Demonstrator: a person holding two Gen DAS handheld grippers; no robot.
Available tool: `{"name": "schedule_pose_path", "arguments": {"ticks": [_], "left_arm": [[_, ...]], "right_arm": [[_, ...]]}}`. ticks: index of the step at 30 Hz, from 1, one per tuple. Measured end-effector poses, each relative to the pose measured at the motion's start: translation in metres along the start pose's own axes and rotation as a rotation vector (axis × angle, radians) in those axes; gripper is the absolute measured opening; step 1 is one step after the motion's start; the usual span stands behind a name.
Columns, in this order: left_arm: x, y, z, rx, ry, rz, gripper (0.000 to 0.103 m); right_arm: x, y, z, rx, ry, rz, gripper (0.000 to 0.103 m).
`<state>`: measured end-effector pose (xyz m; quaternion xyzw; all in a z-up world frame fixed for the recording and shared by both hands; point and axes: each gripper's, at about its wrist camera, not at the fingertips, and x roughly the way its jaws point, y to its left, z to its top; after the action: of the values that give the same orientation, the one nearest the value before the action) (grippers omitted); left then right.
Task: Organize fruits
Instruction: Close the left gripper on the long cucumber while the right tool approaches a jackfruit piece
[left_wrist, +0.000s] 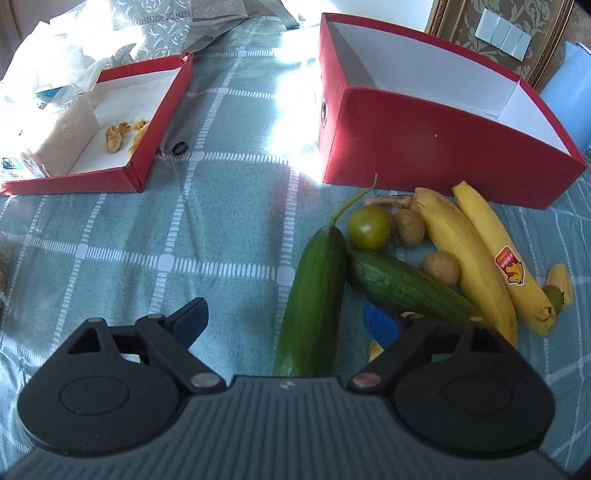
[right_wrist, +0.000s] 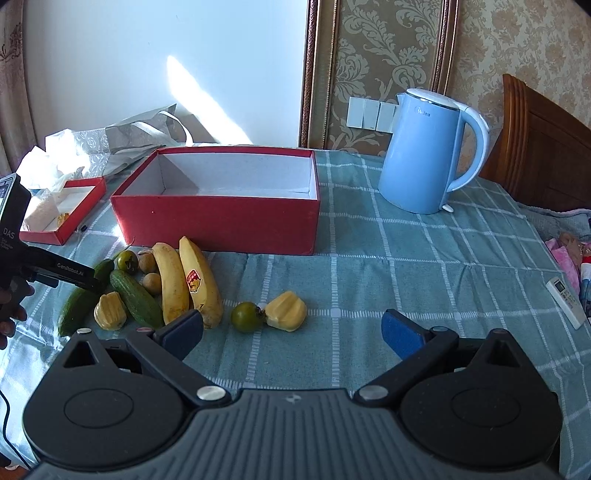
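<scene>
Left wrist view: left tool (left_wrist: 284, 325) released, fingers spread around the near end of the long dark green cucumber (left_wrist: 314, 295), whose long axis runs away from the camera, stem far. Short bumpy green cucumber (left_wrist: 406, 286) lies diagonally beside it. Two yellow bananas (left_wrist: 476, 254) point toward the deep red cardboard box (left_wrist: 436, 147); one carries a red-orange sticker, text unreadable.

Right wrist view: right tool (right_wrist: 291, 332) released, holding nothing, above the checked teal table (right_wrist: 406, 258). Blue kettle (right_wrist: 424, 155) reads "Midea"
</scene>
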<state>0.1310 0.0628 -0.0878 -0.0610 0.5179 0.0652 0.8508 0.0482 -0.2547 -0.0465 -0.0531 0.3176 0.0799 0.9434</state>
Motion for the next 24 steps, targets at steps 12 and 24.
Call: {"name": "schedule_pose_path", "arguments": {"ticks": [12, 24], "left_arm": [[0.021, -0.007, 0.008, 0.045, 0.051, 0.031, 0.064], [0.017, -0.010, 0.016, 0.040, 0.089, 0.041, 0.030]], "right_arm": [[0.005, -0.004, 0.001, -0.006, 0.009, -0.012, 0.103], [0.012, -0.003, 0.002, -0.037, 0.004, -0.010, 0.103]]}}
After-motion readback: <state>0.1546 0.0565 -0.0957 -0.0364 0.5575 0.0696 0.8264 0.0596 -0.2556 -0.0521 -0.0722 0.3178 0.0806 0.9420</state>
